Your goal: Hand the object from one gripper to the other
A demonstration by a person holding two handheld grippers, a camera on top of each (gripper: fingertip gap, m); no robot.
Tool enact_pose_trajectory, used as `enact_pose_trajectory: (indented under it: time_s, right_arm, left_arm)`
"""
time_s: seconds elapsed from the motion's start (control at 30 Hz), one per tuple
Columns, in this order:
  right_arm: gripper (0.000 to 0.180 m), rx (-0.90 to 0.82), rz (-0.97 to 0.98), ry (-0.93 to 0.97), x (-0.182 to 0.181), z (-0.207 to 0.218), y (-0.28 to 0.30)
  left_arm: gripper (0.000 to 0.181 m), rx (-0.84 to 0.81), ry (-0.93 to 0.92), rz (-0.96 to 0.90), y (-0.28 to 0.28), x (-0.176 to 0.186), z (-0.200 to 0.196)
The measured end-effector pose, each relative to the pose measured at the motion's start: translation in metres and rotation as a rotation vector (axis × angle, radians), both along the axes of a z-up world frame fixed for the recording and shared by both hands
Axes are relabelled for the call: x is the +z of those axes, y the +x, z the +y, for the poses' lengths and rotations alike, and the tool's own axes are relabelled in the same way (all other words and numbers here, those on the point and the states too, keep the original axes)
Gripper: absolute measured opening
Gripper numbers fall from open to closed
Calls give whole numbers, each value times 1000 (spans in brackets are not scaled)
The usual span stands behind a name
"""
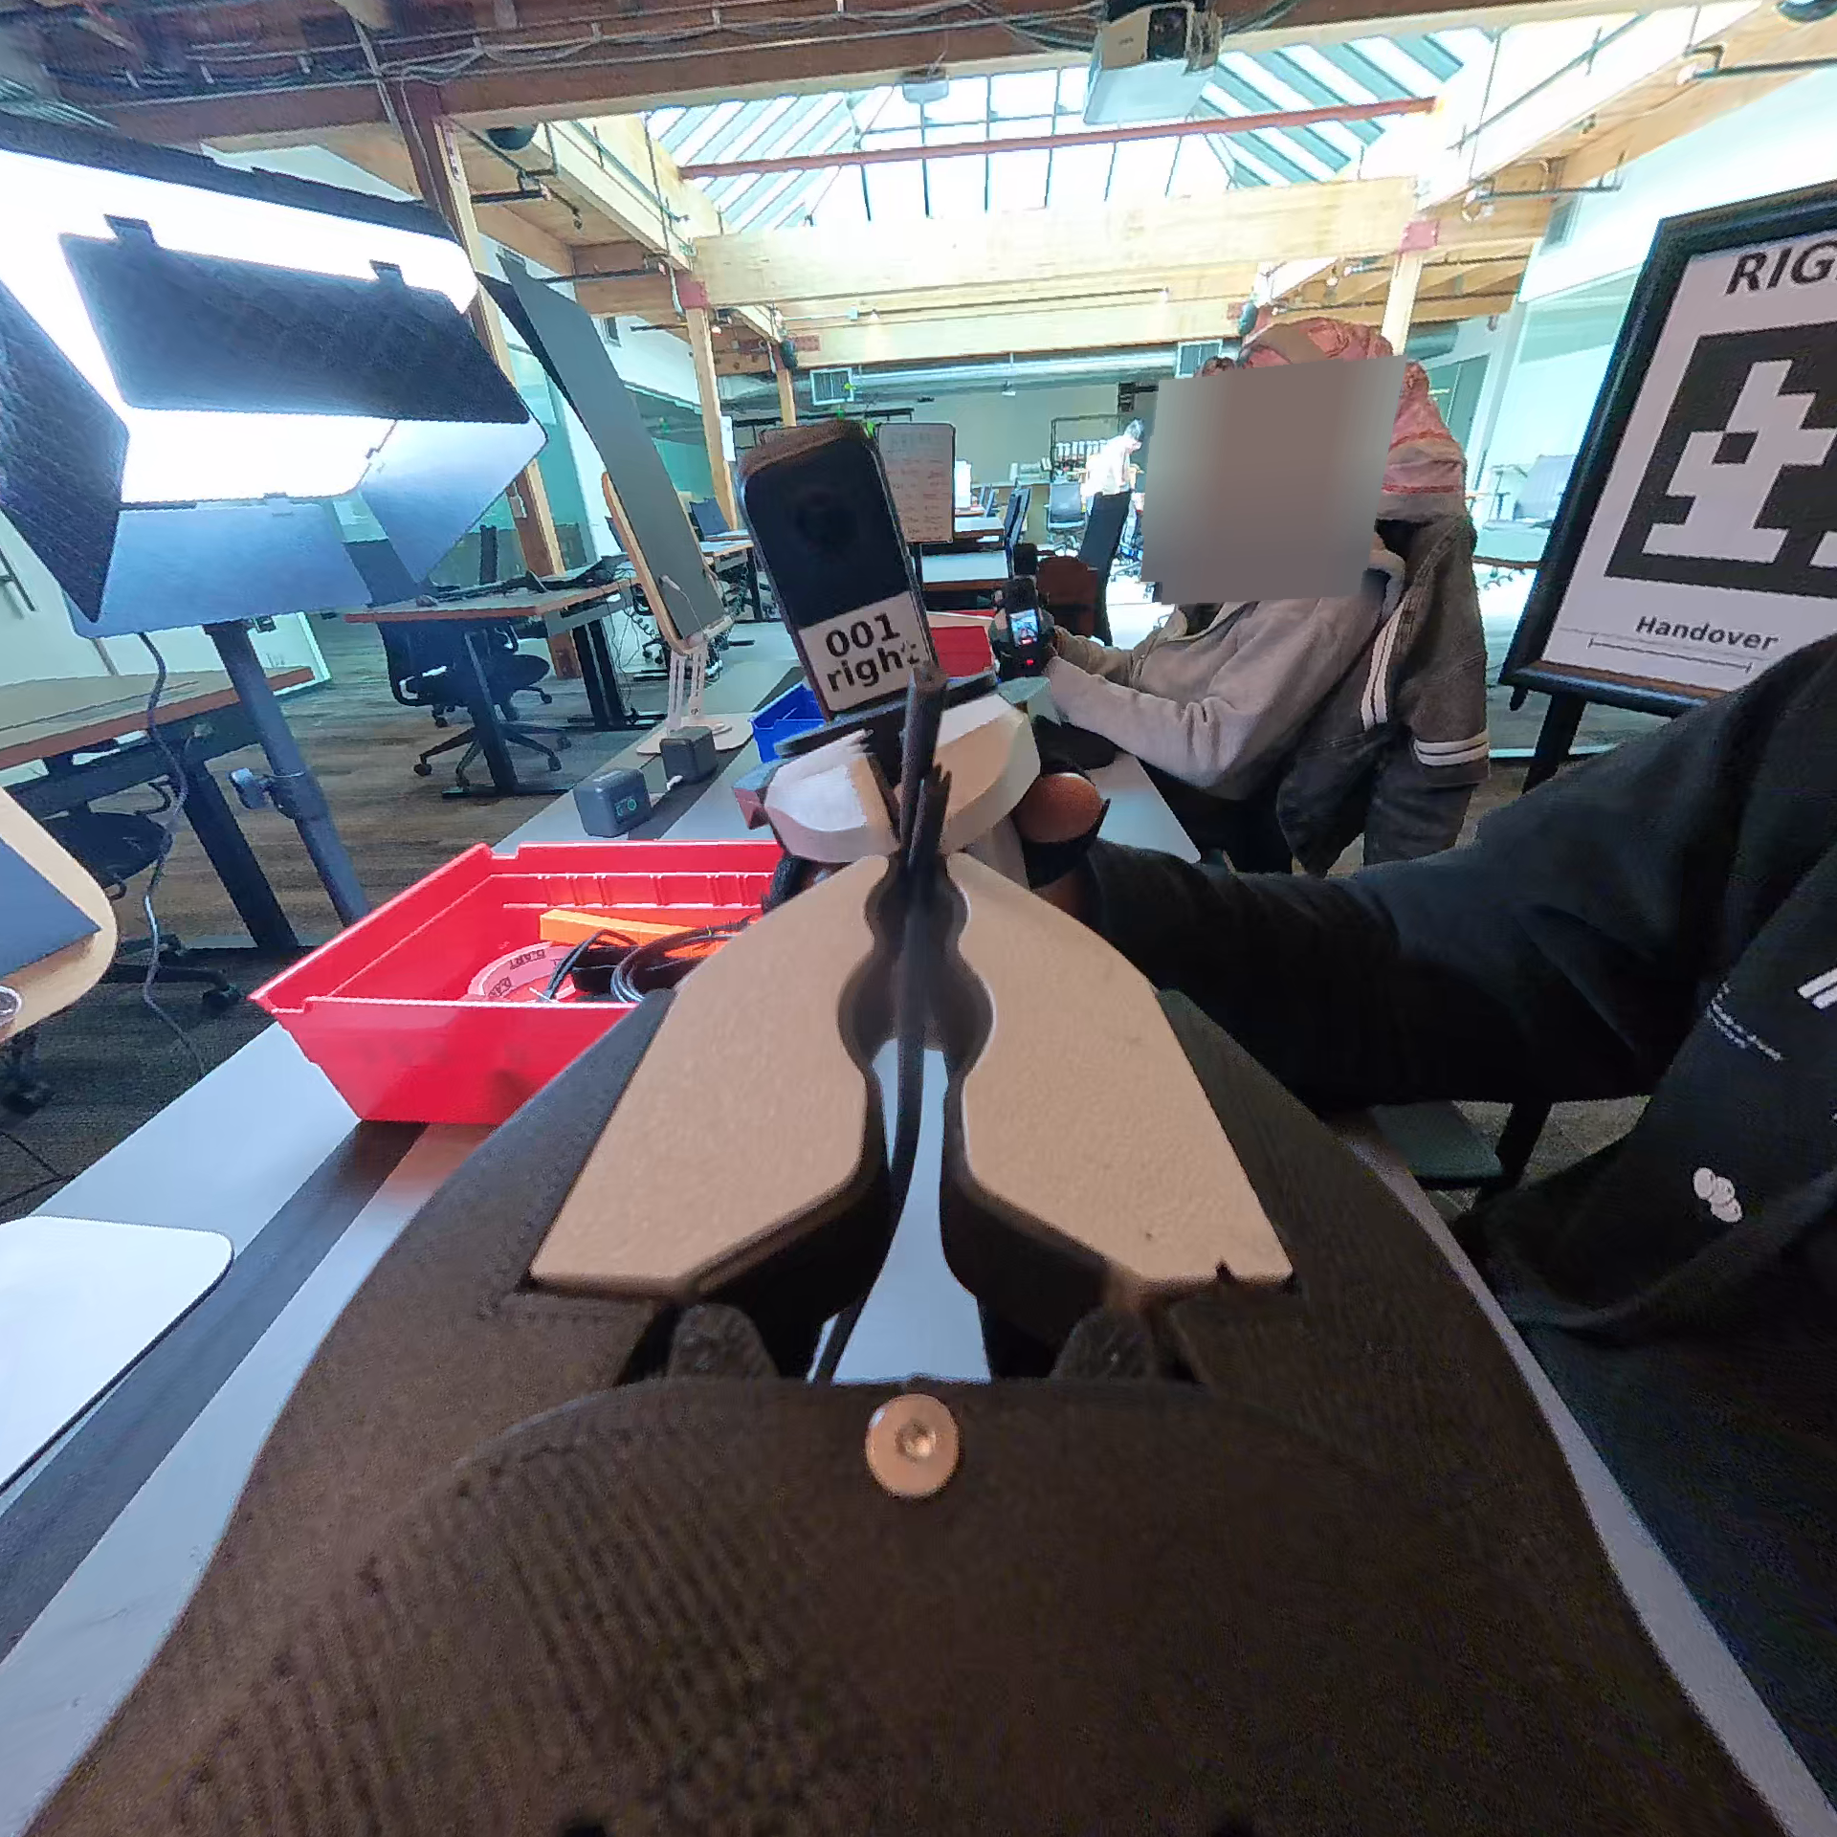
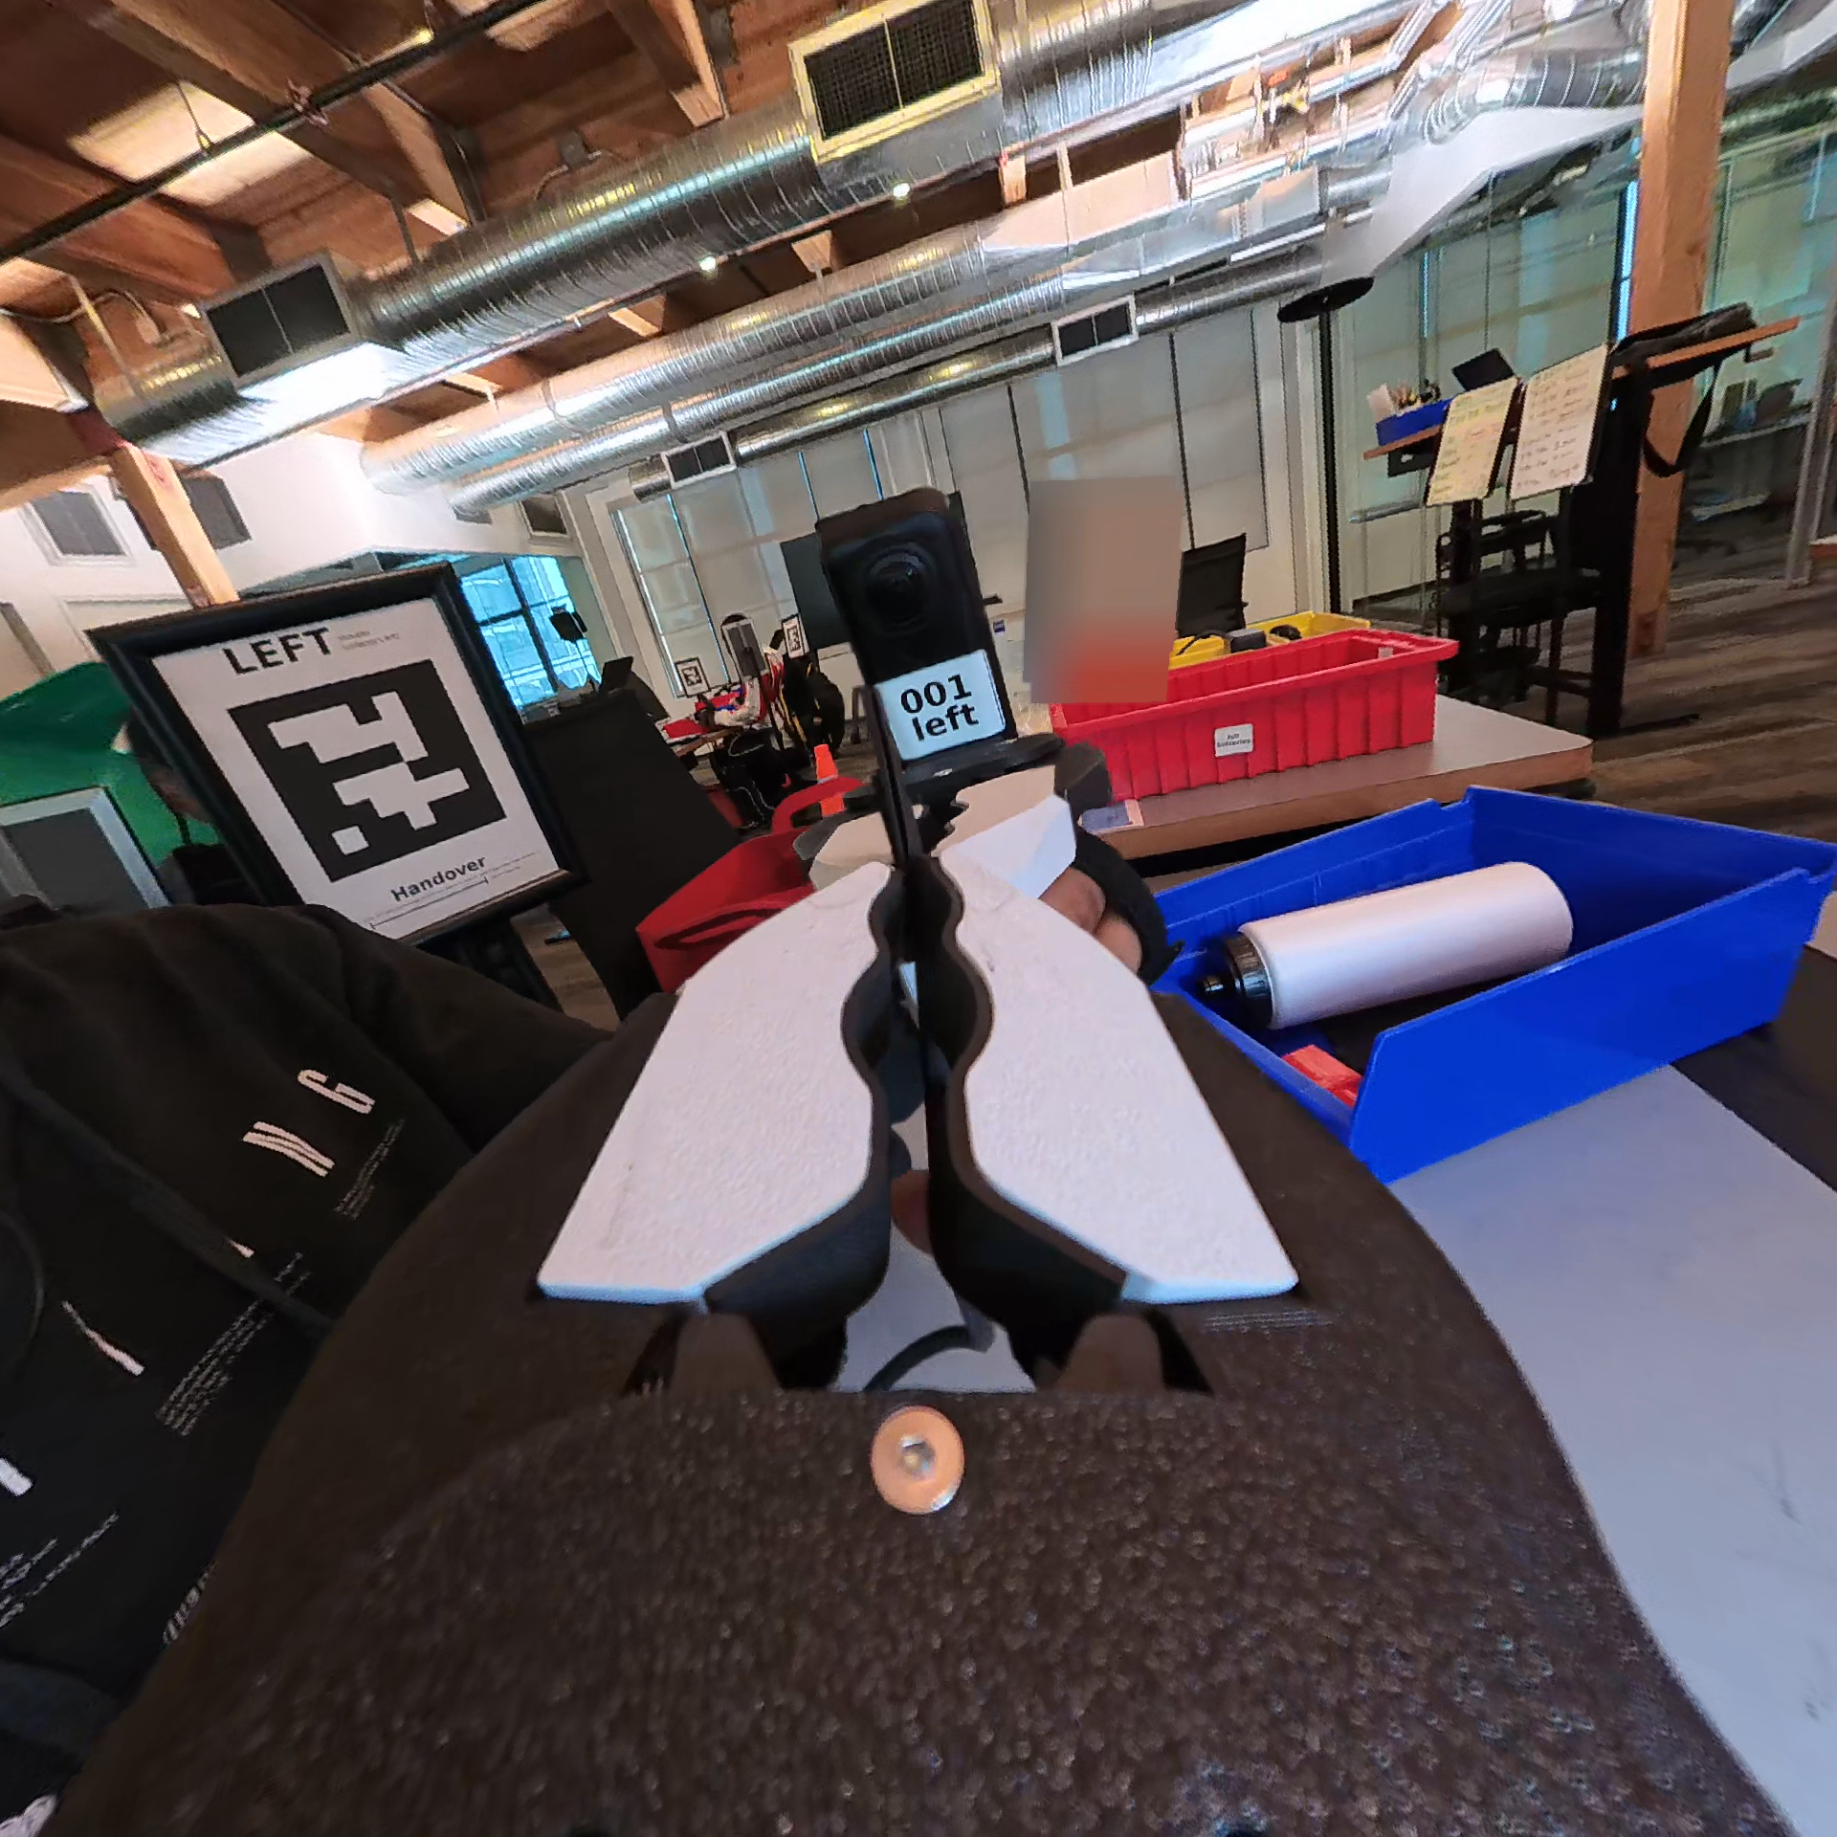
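Blue bin (image 2: 1590, 1034): white bottle (image 2: 1412, 939). Red bin (image 1: 417, 1034): cables (image 1: 646, 969).

The left tongs (image 1: 919, 895) pinch a thin black strip (image 1: 910, 1004) edge-on, their white fingers (image 1: 736, 1113) nearly meeting. At 12 o'clock the right tongs (image 1: 919, 795) close on the same strip (tip to tip). A red bin (image 1: 398, 1034) sits on the desk (image 1: 129, 1332) at 10 o'clock.
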State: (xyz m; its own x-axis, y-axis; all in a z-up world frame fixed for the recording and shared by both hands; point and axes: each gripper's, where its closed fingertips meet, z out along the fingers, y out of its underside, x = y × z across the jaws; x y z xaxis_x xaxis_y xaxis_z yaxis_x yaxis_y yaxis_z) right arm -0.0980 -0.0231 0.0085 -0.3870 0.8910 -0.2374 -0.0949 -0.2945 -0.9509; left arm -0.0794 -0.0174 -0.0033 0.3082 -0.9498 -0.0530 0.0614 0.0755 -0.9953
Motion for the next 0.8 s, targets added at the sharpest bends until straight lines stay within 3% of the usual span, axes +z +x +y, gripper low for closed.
enact_pose_trajectory:
  time_s: [0.17, 0.3, 0.53, 0.6, 0.8]
  right_arm:
    - [15, -39, 76, 22, 14, 3, 8]
    - [23, -142, -10, 171, 3, 11, 9]
    - [20, -226, -182, 378, -31, 5, -15]
    - [6, -234, -194, 403, -35, 4, -20]
    - [5, -215, -167, 377, -30, 2, -18]
  left_arm:
    - [4, 42, -3, -10, -9, 7, 2]
    - [4, 68, -8, -9, -19, 14, 2]
    - [4, 93, -28, 77, -15, 6, 2]
    - [4, 82, -33, 84, -12, 4, 1]
    - [5, 90, -33, 25, -11, 10, 1]
